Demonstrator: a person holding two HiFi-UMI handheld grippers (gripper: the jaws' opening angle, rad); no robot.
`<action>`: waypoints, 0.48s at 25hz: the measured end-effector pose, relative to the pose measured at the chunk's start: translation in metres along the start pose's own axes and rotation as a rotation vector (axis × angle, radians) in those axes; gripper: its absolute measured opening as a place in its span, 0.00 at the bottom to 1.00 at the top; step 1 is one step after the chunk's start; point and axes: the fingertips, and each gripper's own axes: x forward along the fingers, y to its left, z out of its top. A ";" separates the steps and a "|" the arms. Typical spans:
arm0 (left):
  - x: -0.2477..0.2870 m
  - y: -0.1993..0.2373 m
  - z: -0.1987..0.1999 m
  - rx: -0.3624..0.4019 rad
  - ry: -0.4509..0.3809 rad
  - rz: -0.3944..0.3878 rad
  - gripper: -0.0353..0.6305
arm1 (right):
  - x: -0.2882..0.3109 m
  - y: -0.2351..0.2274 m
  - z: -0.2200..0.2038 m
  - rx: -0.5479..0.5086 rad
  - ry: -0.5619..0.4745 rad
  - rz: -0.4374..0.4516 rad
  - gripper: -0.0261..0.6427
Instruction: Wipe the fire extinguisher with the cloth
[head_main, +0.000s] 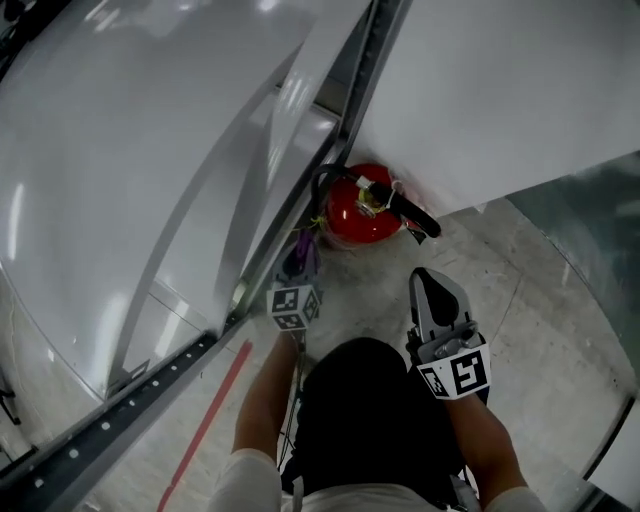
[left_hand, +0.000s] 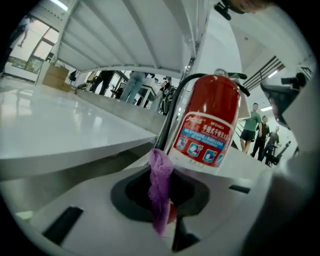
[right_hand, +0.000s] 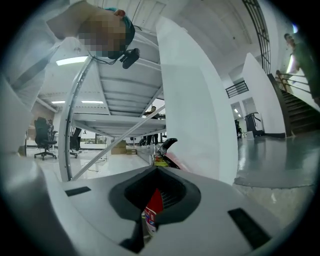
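Fire extinguisher (head_main: 356, 207): one unit, red cylinder, upright on the grey floor (head_main: 520, 300), tucked into the corner where a white wall panel (head_main: 480, 90) meets a slanted metal rail (head_main: 300, 190). Fittings at the top: a black lever handle, a brass-coloured valve and a black hose curving down its left side. In the left gripper view the body carries a label with white lettering on red above a blue band of small pictograms; the print is too small to read. Cloth (left_hand: 160, 192): one piece, purple, bunched into a narrow twist. My left hand-held gripper (head_main: 300, 262) has its jaws clamped on it, so that it hangs down between them. That gripper points forward and a little down at the extinguisher's lower left side. The top of the cloth lies just at the label's edge, and I cannot tell whether it touches. My right hand-held gripper (head_main: 430, 285): jaws closed together, nothing held, roughly level, aimed at the extinguisher from its right and apart from it. Both my forearms reach forward from below.
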 end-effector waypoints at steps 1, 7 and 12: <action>0.006 0.002 -0.005 -0.014 0.010 0.002 0.14 | 0.000 -0.003 0.000 0.003 0.003 -0.004 0.06; 0.031 -0.005 -0.021 -0.078 0.042 -0.077 0.14 | 0.002 -0.006 0.006 0.020 -0.006 -0.015 0.06; 0.033 -0.018 -0.007 -0.148 0.001 -0.157 0.14 | 0.005 0.000 0.005 0.010 0.001 0.008 0.06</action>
